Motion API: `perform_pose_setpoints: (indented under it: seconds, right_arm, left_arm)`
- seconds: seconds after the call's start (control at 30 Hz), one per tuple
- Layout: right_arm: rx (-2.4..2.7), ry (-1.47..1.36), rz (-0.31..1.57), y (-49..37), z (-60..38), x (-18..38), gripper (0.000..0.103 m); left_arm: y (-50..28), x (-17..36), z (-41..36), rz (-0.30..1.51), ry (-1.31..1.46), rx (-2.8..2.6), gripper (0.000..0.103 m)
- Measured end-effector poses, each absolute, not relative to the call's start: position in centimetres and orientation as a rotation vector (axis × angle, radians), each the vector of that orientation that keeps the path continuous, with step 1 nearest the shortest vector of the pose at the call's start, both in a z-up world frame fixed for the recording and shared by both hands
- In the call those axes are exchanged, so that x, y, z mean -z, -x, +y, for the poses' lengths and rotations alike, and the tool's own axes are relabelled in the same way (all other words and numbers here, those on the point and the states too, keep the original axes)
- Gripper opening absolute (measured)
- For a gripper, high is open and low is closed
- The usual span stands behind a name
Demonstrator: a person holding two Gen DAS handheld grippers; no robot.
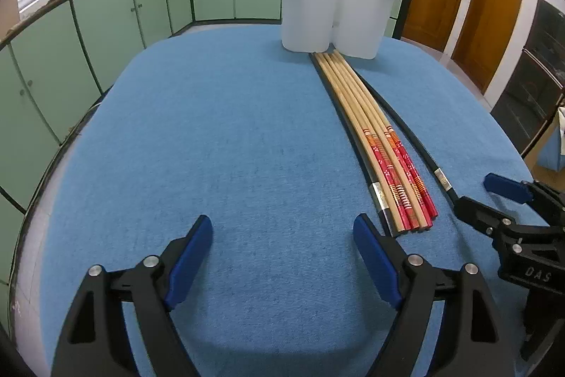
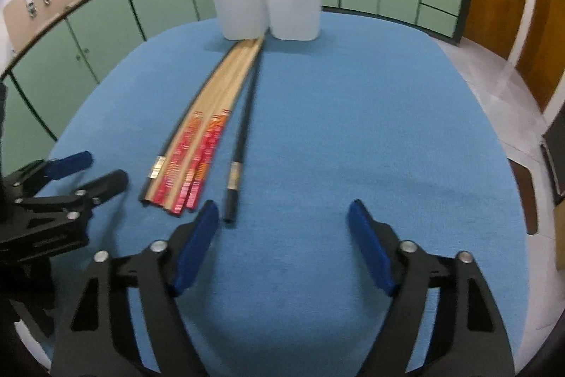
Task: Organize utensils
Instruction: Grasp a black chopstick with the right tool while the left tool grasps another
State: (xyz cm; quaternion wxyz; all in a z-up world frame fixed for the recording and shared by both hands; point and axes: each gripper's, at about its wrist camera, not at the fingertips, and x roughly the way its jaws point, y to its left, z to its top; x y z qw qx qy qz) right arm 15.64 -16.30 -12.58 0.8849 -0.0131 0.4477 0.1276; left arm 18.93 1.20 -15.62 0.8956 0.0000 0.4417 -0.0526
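A blue cloth covers the desk (image 1: 212, 129). On it lies a row of chopsticks, side by side. There are wooden chopsticks (image 1: 367, 129) with red and orange ends, and two black chopsticks with silver bands. One black chopstick (image 1: 353, 136) touches the left side of the wooden ones. The other black chopstick (image 1: 406, 126) lies just beside them on the right, a little apart at the near end.

The thin tips of the chopsticks point at a white holder (image 1: 332, 13) at the far side of the desk. The holder has two cups joined together, and the tips reach right up to its bottom.

In the left wrist view, the left gripper (image 1: 282, 253) is wide open and holds nothing. The chopsticks run from 1 o'clock toward 12 o'clock of it. Their thick ends are just beside its right finger (image 1: 374, 257).

In the right wrist view, the right gripper (image 2: 282, 242) is also wide open and holds nothing. The chopsticks are at 11 o'clock of it. The thick end of the lone black chopstick (image 2: 240, 147) sits just beside its left finger (image 2: 197, 246). I cannot tell if they touch. This view is a bit blurry.

Each gripper can be seen at the side of the other's view.
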Motion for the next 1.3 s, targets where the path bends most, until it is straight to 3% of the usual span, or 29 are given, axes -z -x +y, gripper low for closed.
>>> perform_pose_setpoints:
  seconds: [0.03,0.27,0.33,1.3]
  right_arm:
    - [-0.270,0.030,0.926,-15.6,-16.0,12.6,0.056]
    - [-0.298,0.043,0.913,-15.2,-14.7,12.6,0.028]
    - [-0.316,0.023,0.916,-15.3,-15.0,12.6,0.008]
    - [-0.290,-0.022,0.917,-15.5,-17.1,12.7,0.007]
  left_arm:
    - [-18.9,15.6,1.2,0.916,-0.001,0.107,0.081]
    - [-18.8,15.6,1.4,0.919,-0.003,0.099,0.081]
    - [-18.9,15.6,1.2,0.920,0.001,0.102,0.082]
    - [-18.4,15.6,0.0,0.920,-0.029,0.111,0.088]
